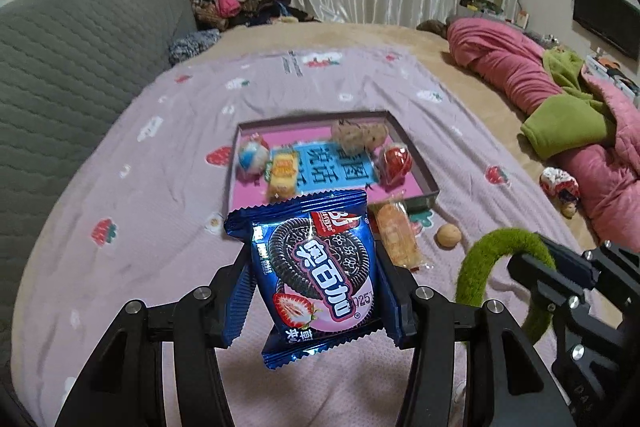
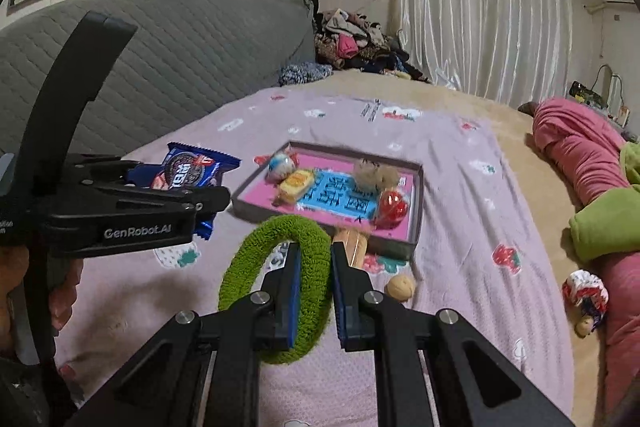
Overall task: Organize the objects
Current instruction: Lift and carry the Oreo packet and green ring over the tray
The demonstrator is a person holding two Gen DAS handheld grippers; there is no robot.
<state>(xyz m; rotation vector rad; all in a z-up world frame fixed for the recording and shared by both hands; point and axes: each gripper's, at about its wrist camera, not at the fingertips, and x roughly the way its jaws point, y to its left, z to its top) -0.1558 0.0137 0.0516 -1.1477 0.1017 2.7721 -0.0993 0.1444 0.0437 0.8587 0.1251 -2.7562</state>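
Blue cookie packet (image 1: 316, 275) clamped in left hand-held gripper (image 1: 316, 267), seemingly mid-air.

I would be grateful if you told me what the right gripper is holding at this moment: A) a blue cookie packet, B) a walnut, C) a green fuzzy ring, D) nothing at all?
C: in the right wrist view the right gripper is shut on the green fuzzy ring, while the left gripper holds the blue cookie packet.
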